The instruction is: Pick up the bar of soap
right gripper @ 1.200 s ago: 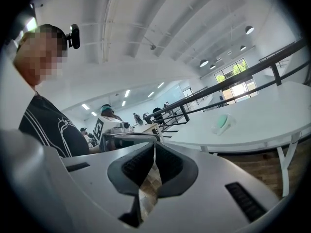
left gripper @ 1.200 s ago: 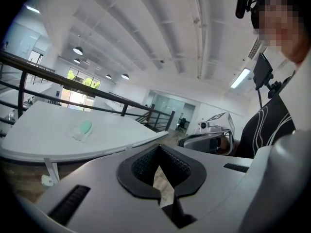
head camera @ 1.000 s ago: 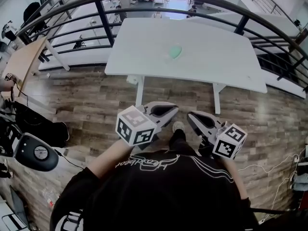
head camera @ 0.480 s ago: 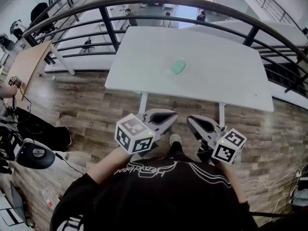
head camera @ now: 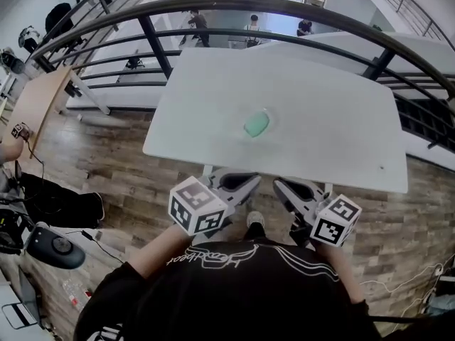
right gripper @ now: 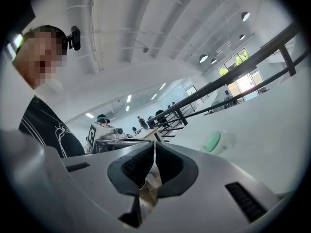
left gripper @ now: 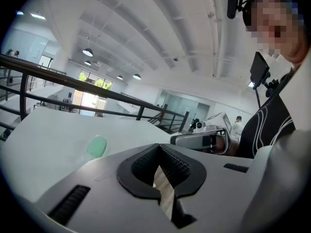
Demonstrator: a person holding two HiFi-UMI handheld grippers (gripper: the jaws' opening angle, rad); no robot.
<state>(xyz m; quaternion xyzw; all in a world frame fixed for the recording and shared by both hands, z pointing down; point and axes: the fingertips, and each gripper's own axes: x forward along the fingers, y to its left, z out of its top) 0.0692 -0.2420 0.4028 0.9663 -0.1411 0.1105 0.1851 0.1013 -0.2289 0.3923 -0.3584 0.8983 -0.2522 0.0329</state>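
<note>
The pale green bar of soap (head camera: pixel 257 124) lies alone near the middle of the white table (head camera: pixel 334 148), well apart from both grippers. The left gripper (head camera: pixel 250 182) and the right gripper (head camera: pixel 282 186) hang at the table's near edge, each with jaws pressed together on nothing. I think one gripper must first spread its jaws, reach over the table, and descend with one jaw on each side of the soap. A dark railing (head camera: pixel 213 6) curves beyond the table's far edge; nothing blocks the way.
</note>
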